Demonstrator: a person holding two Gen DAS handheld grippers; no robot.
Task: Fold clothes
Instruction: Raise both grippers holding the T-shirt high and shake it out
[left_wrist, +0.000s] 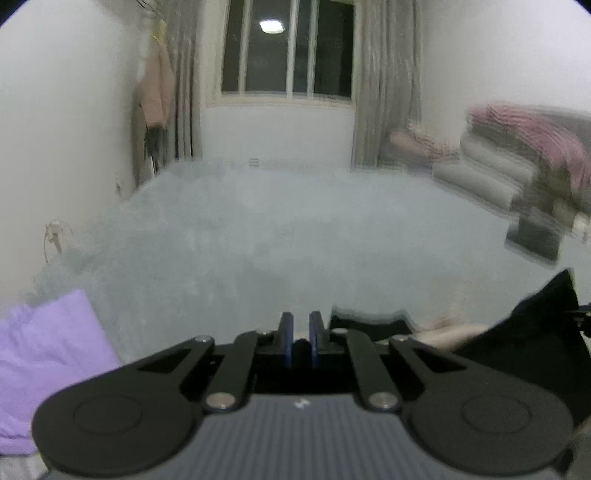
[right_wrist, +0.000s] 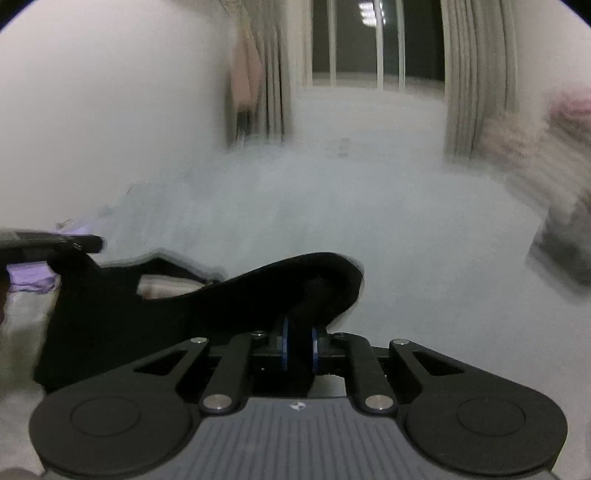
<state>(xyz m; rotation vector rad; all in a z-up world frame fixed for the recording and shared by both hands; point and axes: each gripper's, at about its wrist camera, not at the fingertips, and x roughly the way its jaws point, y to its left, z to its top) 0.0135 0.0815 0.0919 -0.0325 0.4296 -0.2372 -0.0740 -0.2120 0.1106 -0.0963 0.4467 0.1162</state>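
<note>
Both wrist views low over the bed (left_wrist: 295, 221), tilted slightly downward, facing the window (left_wrist: 288, 48) on the far wall. Left view more square-on to the window; right view closer to its curtains (right_wrist: 476, 74). Shared: window, bed surface, black garment (right_wrist: 184, 306), stacked bedding (left_wrist: 517, 155) right of window.

The supporting surface is a bed (left_wrist: 258, 229) covered with a pale blue-grey fleecy sheet. A lilac cloth (left_wrist: 44, 365) is laid at its near left corner. A black garment (right_wrist: 155, 306) is spread along the near edge, partly lifted off the sheet; a pale cloth (right_wrist: 166, 286) is seen through a gap in it. Folded bedding (left_wrist: 509, 162), grey and pink, is stacked at the far right. A dark flat item (left_wrist: 535, 236) lies just before that stack; blur prevents identification.
</note>
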